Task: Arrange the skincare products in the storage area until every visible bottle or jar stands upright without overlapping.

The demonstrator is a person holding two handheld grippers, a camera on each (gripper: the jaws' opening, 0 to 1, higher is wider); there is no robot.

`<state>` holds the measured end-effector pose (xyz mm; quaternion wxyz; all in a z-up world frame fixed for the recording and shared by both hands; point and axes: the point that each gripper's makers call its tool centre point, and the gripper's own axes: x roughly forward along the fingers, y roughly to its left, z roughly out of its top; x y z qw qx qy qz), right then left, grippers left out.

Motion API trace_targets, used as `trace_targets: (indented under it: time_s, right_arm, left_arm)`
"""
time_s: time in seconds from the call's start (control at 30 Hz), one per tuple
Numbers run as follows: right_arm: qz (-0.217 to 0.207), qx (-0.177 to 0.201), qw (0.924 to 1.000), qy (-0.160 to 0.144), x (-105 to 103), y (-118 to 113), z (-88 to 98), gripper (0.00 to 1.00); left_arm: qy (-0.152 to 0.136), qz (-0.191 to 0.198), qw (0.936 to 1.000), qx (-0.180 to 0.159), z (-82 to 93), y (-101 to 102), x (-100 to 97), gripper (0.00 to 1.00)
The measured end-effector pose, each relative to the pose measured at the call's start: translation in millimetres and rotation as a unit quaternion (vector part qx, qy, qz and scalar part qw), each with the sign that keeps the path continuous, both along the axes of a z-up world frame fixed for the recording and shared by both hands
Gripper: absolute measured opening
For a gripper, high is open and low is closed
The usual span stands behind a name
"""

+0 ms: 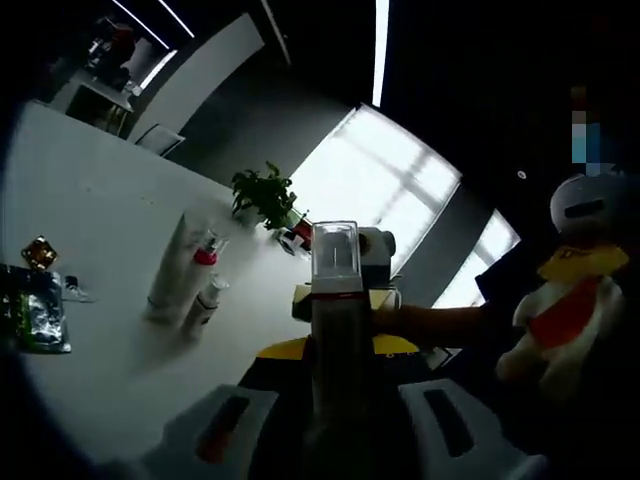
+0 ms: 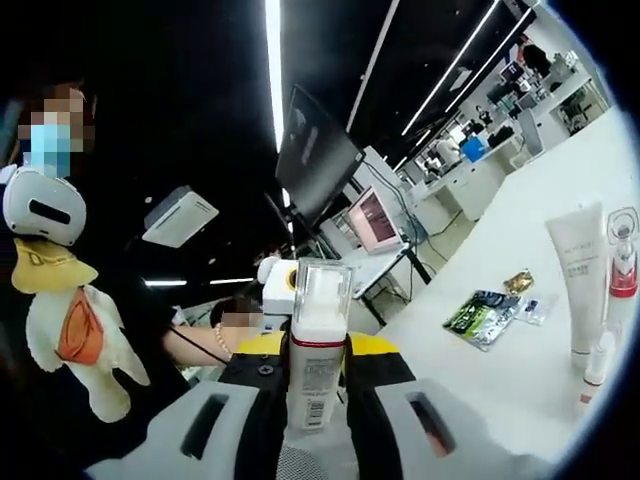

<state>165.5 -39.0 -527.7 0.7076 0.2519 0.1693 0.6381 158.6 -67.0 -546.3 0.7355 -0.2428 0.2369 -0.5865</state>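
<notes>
Bottle (image 1: 335,300) clamped by both jaws | tubes (image 1: 178,270) upright on table (image 1: 100,210)

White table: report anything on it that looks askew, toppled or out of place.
On the white table, the tall white tube, the clear-capped bottle with a red collar and the small white bottle all stand upright. The dark green sachets and the small gold packet lie flat and loose, apart from them.
</notes>
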Motion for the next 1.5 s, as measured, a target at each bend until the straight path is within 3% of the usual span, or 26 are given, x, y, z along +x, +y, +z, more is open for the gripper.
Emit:
trace_targets:
  time_s: [0.13, 0.23, 0.33, 0.47, 0.57, 0.63, 0.77, 0.9, 1.0, 1.1, 1.2, 1.37, 1.47, 1.5]
  right_arm:
    - [-0.004, -0.008, 1.0, 0.005, 1, -1, 0.4, 0.2]
    - [-0.014, -0.009, 0.9999, -0.004, 4, -3, 1.8, 0.2]
    - [-0.018, -0.024, 0.9993, -0.021, 8, -7, -0.7, 0.2]
    - [-0.018, -0.052, 0.9972, -0.05, 9, -12, -5.7, 0.2]
    - [-0.019, -0.067, 0.9955, -0.064, 8, -15, -9.1, 0.2]
    - [-0.016, -0.097, 0.9905, -0.096, 4, -16, -17.3, 0.2]
    - [-0.009, -0.154, 0.9732, -0.171, -1, -16, -31.6, 0.2]
    - [0.004, -0.176, 0.9589, -0.222, -9, -9, -34.7, 0.2]
    - [0.011, -0.177, 0.9588, -0.222, -12, -5, -35.3, 0.2]
    - [0.018, -0.182, 0.9553, -0.232, -13, -4, -37.4, 0.2]
    - [0.023, -0.182, 0.9533, -0.24, -13, -4, -37.5, 0.2]
    - [0.026, -0.182, 0.9509, -0.249, -16, -3, -40.4, 0.2]
    - [0.028, -0.186, 0.9498, -0.25, -18, -4, -44.8, 0.2]
    - [0.028, -0.187, 0.9496, -0.25, -18, -4, -45.4, 0.2]
  left_arm:
    - [-0.005, -0.002, 1.0, 0.002, 0.2, 1, 1.3, 0.25]
    - [-0.025, -0.006, 0.9997, 0.005, 4.3, -1, 2.2, 0.21]
    - [-0.037, -0.011, 0.999, 0.024, 2.7, -3, 1.9, 0.19]
    - [-0.045, -0.012, 0.9977, 0.049, -4.4, 0, 0.8, 0.28]
    - [-0.051, -0.011, 0.9965, 0.065, -5.9, 5, 0.0, 0.29]
    - [-0.068, -0.007, 0.9943, 0.082, -2.1, 10, 2.9, 0.31]
    - [-0.132, -0.029, 0.9796, 0.149, 10.5, 15, 7.0, 0.31]
    - [-0.165, -0.053, 0.9705, 0.168, 25.5, 9, 7.7, 0.33]
    - [-0.195, -0.076, 0.9571, 0.2, 25.9, 6, 8.4, 0.32]
    - [-0.224, -0.112, 0.9347, 0.252, 17.1, 4, 5.3, 0.35]
    - [-0.244, -0.129, 0.922, 0.272, 14.8, -1, 3.0, 0.38]
    - [-0.278, -0.155, 0.8984, 0.303, 11.9, -6, -0.2, 0.27]
    - [-0.297, -0.166, 0.8804, 0.33, 5.4, -5, 1.4, 0.25]
    - [-0.29, -0.169, 0.8836, 0.326, 4.6, -7, -0.7, 0.25]
